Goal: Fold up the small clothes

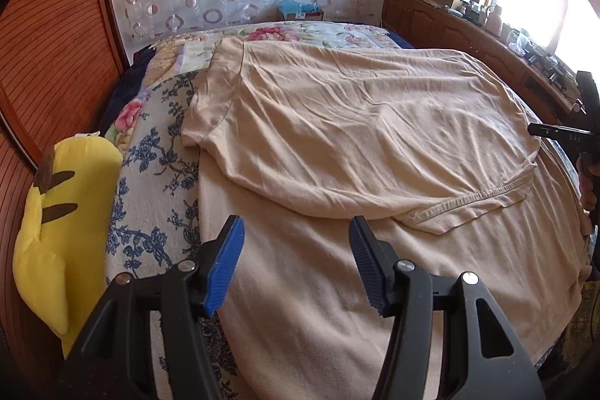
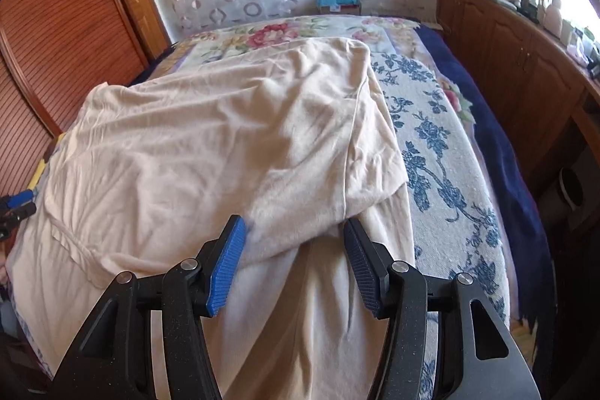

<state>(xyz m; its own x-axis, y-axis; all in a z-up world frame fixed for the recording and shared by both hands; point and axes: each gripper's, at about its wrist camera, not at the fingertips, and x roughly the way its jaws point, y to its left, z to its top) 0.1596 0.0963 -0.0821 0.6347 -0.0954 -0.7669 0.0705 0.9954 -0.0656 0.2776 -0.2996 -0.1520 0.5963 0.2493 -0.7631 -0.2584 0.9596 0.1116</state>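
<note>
Beige wrinkled cotton T-shirt (image 1: 356, 137) is lying spread on floral blue-white bedcover (image 1: 157, 175), filling centre of both frames, long axis running left to right.

Left gripper (image 1: 296, 250) is being held half open, empty, over lower hem area.

Right gripper (image 2: 294, 250) is standing half open; folded sleeve edge is lying between jaws, not pinched.

Right gripper is judged nearer to fold.

Letters "DAS" are being read on black tool at right edge of left view.

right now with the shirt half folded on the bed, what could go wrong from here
1. The folded-over top layer of the beige shirt is wrinkled and its collar edge sits skewed, so another fold may lock in creases.
2. Both tongs, left and right, stand open just above the cloth; closing now could pinch both layers, or the floral bedspread too.
3. The near part of the shirt drapes over the bed edge, so a tug might drag it off.
</note>
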